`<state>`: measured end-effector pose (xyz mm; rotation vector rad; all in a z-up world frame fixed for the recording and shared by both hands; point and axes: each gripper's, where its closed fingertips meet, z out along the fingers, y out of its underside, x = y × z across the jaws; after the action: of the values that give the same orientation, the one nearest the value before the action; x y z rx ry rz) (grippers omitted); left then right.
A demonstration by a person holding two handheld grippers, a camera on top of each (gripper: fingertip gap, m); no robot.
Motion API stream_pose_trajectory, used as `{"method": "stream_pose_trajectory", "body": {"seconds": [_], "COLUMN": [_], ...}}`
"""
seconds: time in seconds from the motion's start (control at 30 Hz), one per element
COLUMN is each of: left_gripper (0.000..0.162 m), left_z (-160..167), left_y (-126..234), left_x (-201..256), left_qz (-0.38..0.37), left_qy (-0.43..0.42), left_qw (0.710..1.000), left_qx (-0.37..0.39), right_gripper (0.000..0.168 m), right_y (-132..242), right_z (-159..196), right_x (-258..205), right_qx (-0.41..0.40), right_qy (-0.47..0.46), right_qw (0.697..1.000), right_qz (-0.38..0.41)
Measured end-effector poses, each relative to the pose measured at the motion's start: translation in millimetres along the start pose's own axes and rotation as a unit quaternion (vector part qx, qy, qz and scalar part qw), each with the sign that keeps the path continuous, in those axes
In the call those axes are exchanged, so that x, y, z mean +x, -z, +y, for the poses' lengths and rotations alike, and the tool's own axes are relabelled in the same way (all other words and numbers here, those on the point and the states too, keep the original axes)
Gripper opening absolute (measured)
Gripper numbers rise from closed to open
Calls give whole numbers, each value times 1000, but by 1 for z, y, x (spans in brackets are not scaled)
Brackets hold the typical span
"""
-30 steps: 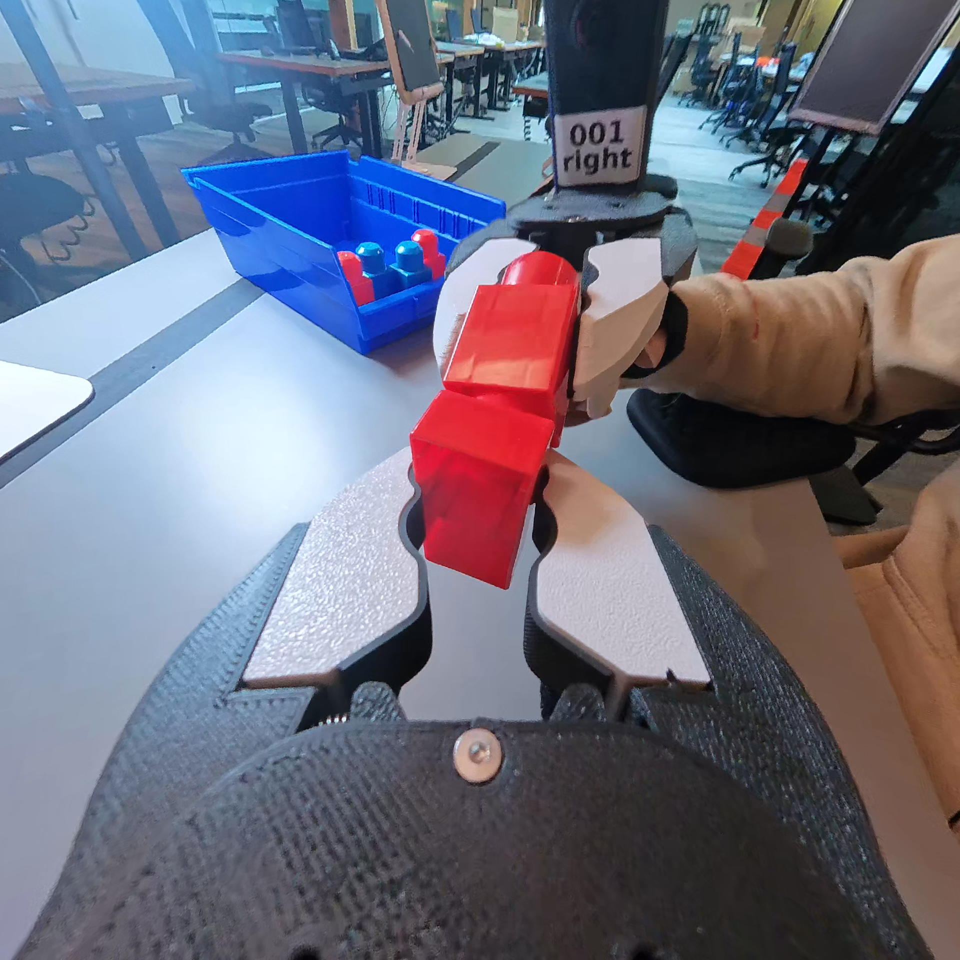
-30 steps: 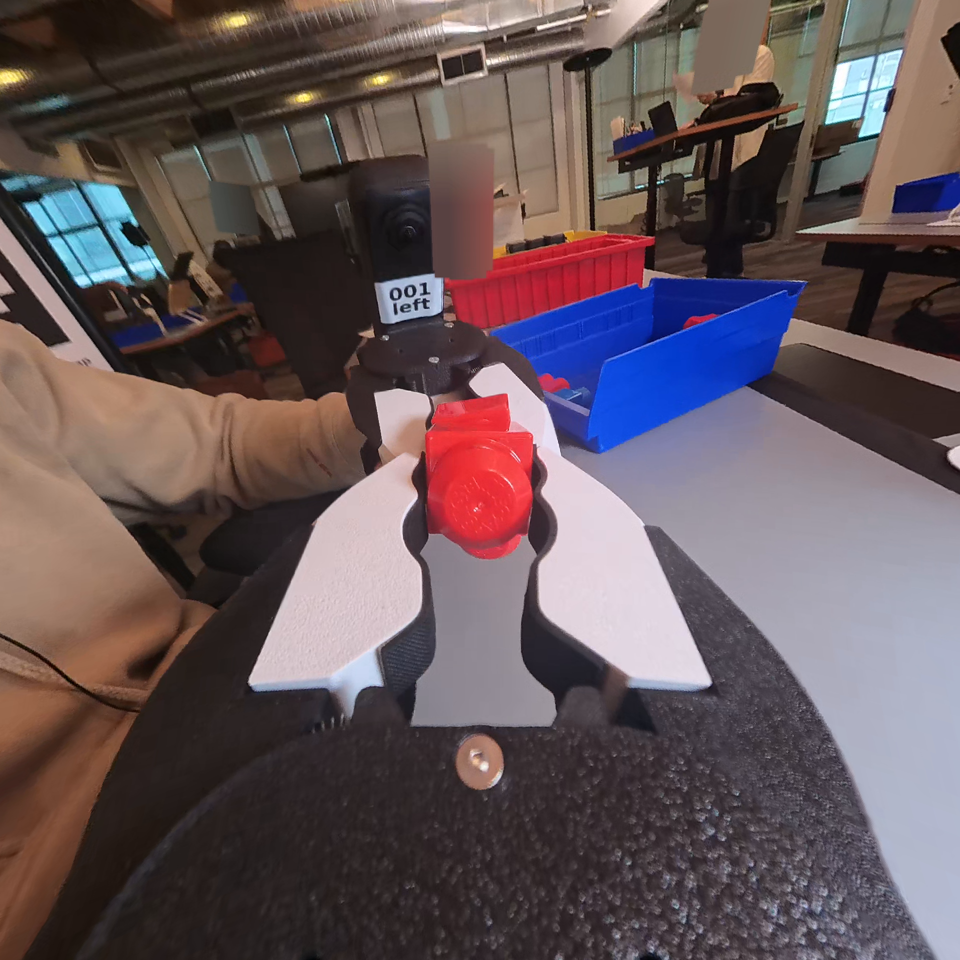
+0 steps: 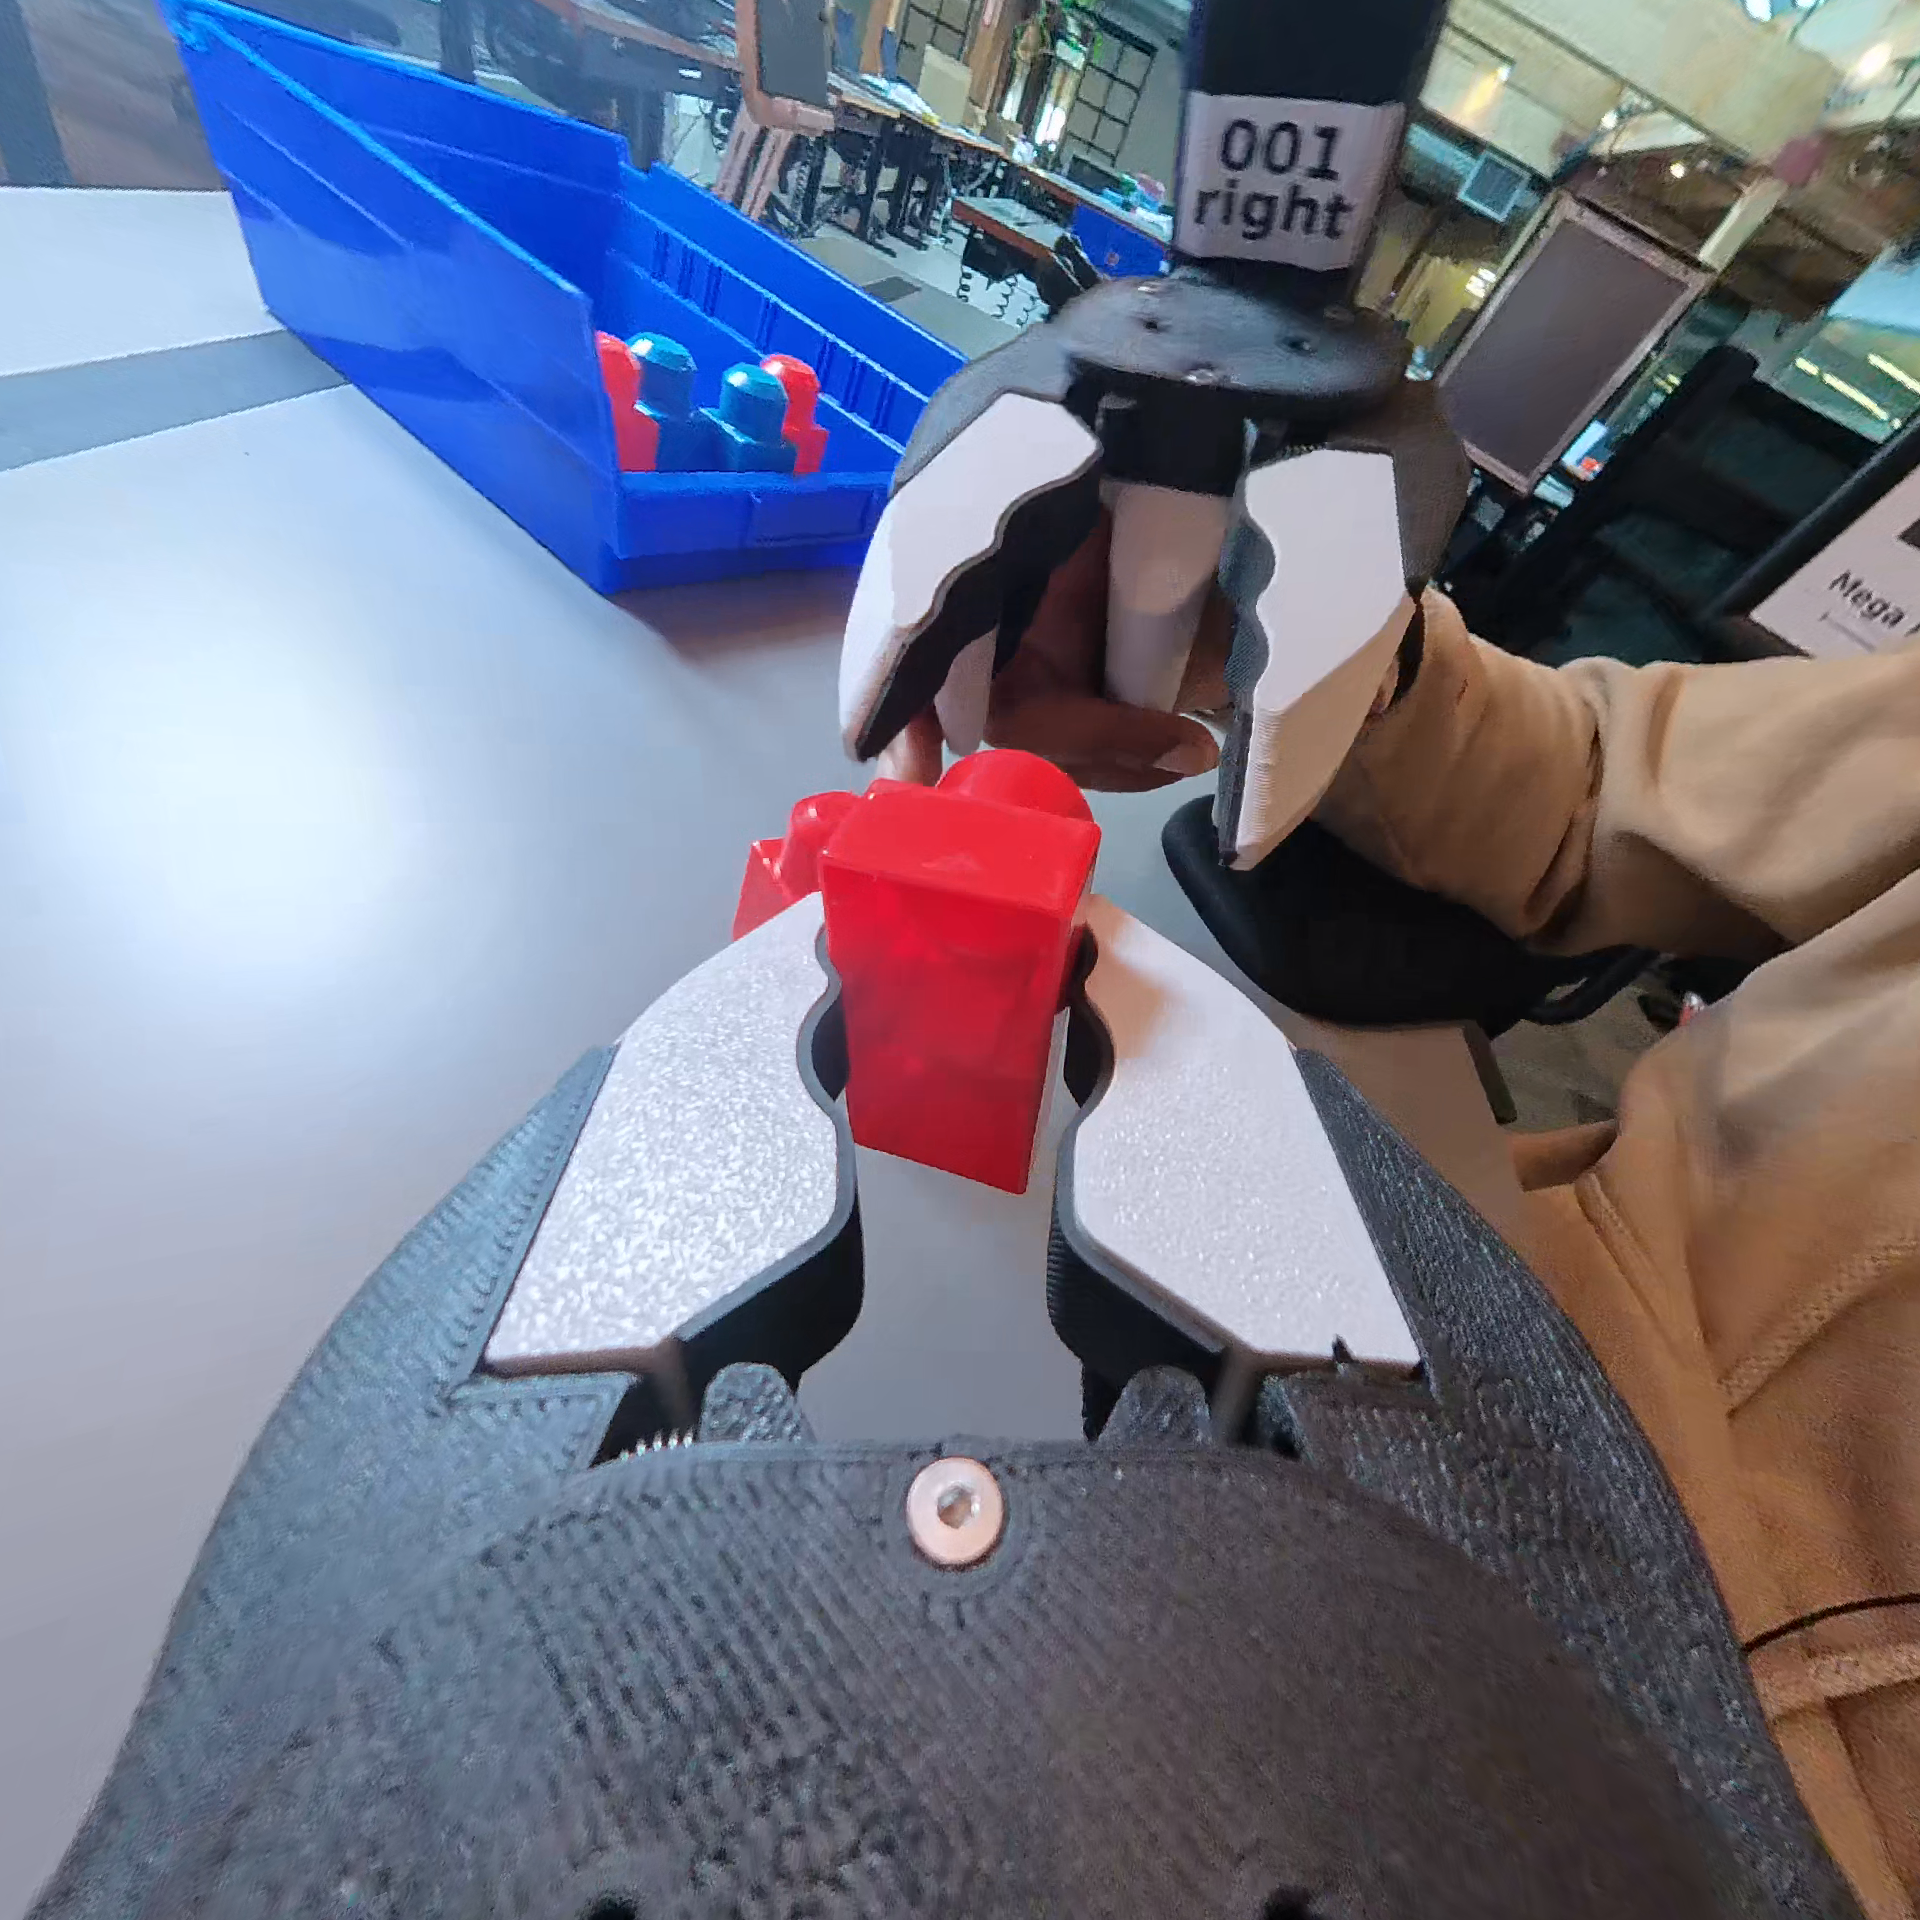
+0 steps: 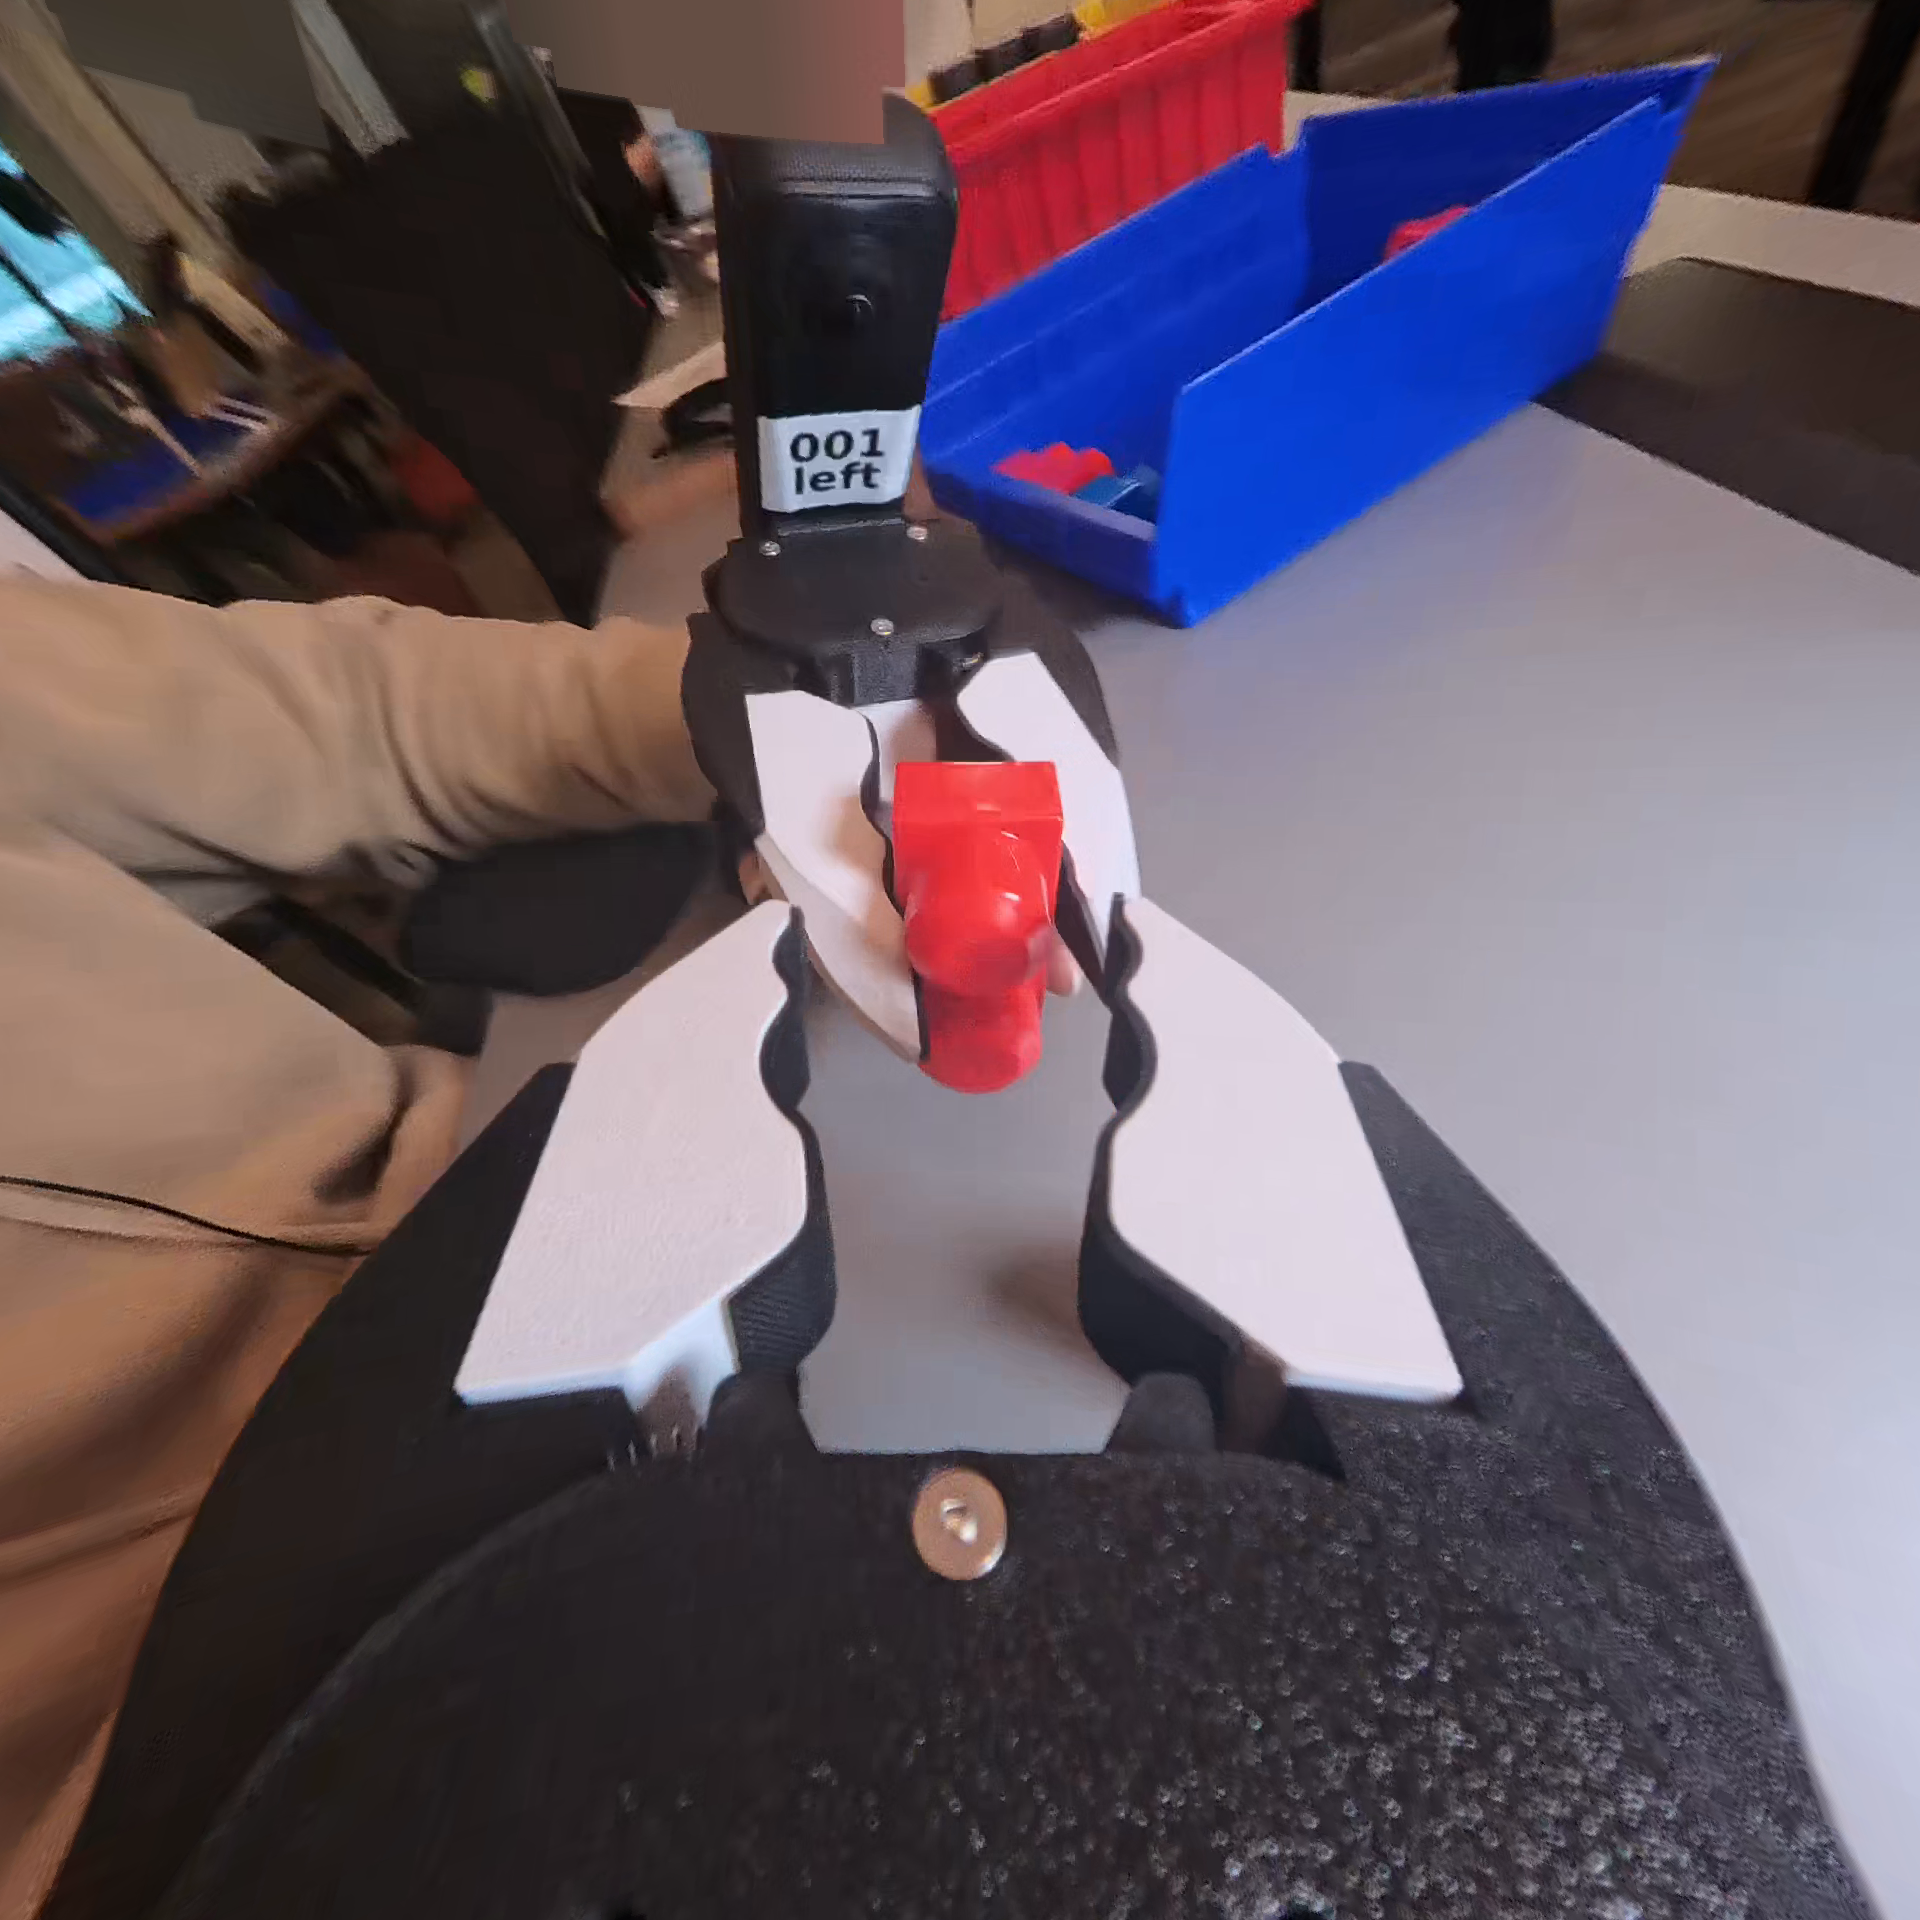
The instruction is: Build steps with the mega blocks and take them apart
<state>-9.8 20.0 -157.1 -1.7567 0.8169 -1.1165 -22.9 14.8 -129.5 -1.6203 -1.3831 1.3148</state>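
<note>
Two red mega blocks (image 3: 951,997) are joined in a step, one offset behind the other. My left gripper (image 3: 951,935) is shut on the near block and holds the pair above the grey table (image 3: 312,831). A round stud (image 3: 1003,790) points away from it. My right gripper (image 3: 1049,795) hangs open just above and beyond the stud and touches nothing. In the right wrist view my right gripper (image 4: 956,914) is open, its fingertips either side of the red blocks (image 4: 971,862), which the left gripper (image 4: 987,997) holds.
A blue bin (image 3: 468,260) stands at the back left of the table with red and blue blocks (image 3: 717,416) inside. It also shows in the right wrist view (image 4: 1299,364), with a red bin (image 4: 1091,125) behind. A person's tan sleeve (image 3: 1610,779) is on the right. My left and right fingertips are right by each other.
My right gripper has opened, let go of the far red block and drawn back a little. Both red blocks now stay joined in my left gripper.
</note>
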Motion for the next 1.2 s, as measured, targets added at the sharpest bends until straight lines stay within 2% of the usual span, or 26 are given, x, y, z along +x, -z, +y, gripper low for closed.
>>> {"method": "stream_pose_trajectory", "body": {"seconds": [0.07,0.13,0.3,0.4,0.57,0.63,0.77,0.8,0.87,0.93,1.03,1.1,1.13,1.17,1.2], "left_gripper": [39,39,39,40,43,34,33,33,33,33,33,33,34,34,34], "left_z": [-1,3,-10,-17,-16,-13,-18,-21,-23,-25,-24,-19,-16,-14,-12], "left_y": [-4,-4,3,10,9,7,10,10,12,17,21,20,19,18,18], "left_x": [9,9,23,24,28,29,30,32,30,22,7,-1,-6,-9,-10], "left_qz": [4,-14,15,33,39,39,32,32,25,12,-21,-34,-42,-48,-50], "left_qy": [-25,-64,-90,-74,-82,-80,-77,-79,-88,-86,-93,-93,-92,-92,-91], "left_qw": [1000,998,996,996,995,996,996,996,996,996,995,995,995,995,995], "left_qx": [-1,-16,12,35,31,20,14,17,21,25,21,12,6,2,0], "right_gripper": [46,29,29,29,30,30,30,31,48,61,70,68,61,43,37], "right_y": [-8,-7,16,26,23,20,22,24,30,37,43,34,28,23,20], "right_z": [7,6,-16,-18,-10,-8,-15,-18,-17,1,44,65,75,85,90], "right_x": [-8,-9,-15,-12,-14,-15,-18,-18,-6,21,58,62,64,68,72], "right_qx": [-11,-6,48,51,33,29,48,52,44,-19,-144,-194,-215,-239,-253], "right_qy": [-16,-18,-39,-62,-66,-66,-59,-47,-18,16,34,15,7,6,12], "right_qw": [999,999,994,992,991,991,990,991,997,999,979,969,964,956,950], "right_qz": [-27,-38,-86,-102,-113,-114,-116,-110,-61,24,141,153,159,171,181]}}
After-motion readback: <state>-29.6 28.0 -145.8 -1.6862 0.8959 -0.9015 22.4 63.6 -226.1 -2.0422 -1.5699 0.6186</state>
